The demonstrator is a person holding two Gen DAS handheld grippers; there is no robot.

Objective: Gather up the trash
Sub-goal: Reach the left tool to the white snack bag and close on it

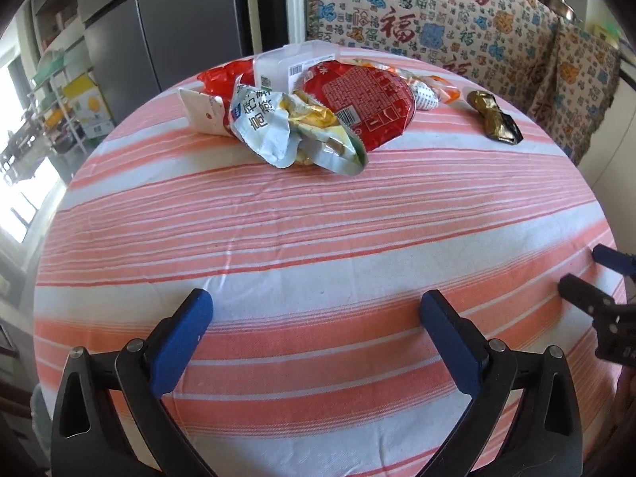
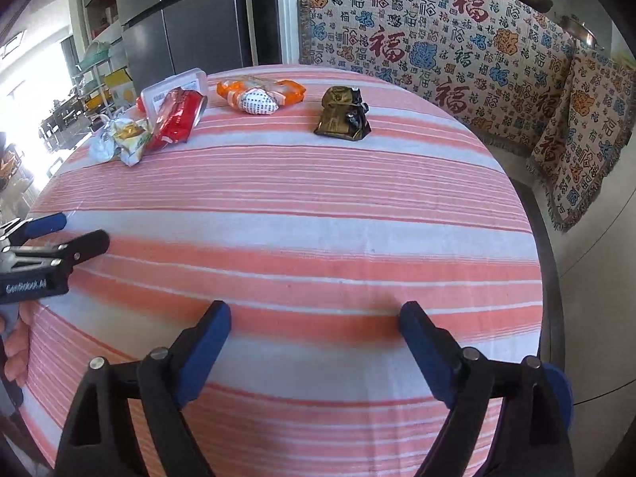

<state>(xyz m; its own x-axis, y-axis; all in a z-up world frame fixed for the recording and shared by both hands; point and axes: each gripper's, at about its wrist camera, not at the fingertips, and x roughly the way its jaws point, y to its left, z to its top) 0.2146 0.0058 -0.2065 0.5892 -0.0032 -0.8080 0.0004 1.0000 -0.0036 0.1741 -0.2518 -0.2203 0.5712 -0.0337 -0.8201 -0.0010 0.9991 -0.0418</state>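
Observation:
Trash lies at the far side of a table with a pink and white striped cloth (image 1: 318, 238). A crumpled white and yellow wrapper (image 1: 294, 127) sits in front of a round red lid (image 1: 365, 99). A clear plastic box (image 1: 294, 63) and a red bag (image 1: 222, 73) lie behind them. To the right lie an orange wrapper (image 2: 262, 91) with a white crumpled ball (image 2: 258, 103), and a gold-brown wrapper (image 1: 493, 117) (image 2: 344, 117). My left gripper (image 1: 316, 304) is open over the near cloth, empty. My right gripper (image 2: 314, 316) is open too, empty, well short of the trash.
A sofa with a patterned throw (image 2: 437, 39) stands beyond the table and to its right. A grey fridge (image 1: 167, 20) and shelves (image 1: 59, 91) stand at the back left. The table's right edge (image 2: 550, 278) drops to the floor. A hand (image 2: 16, 342) holds the left gripper.

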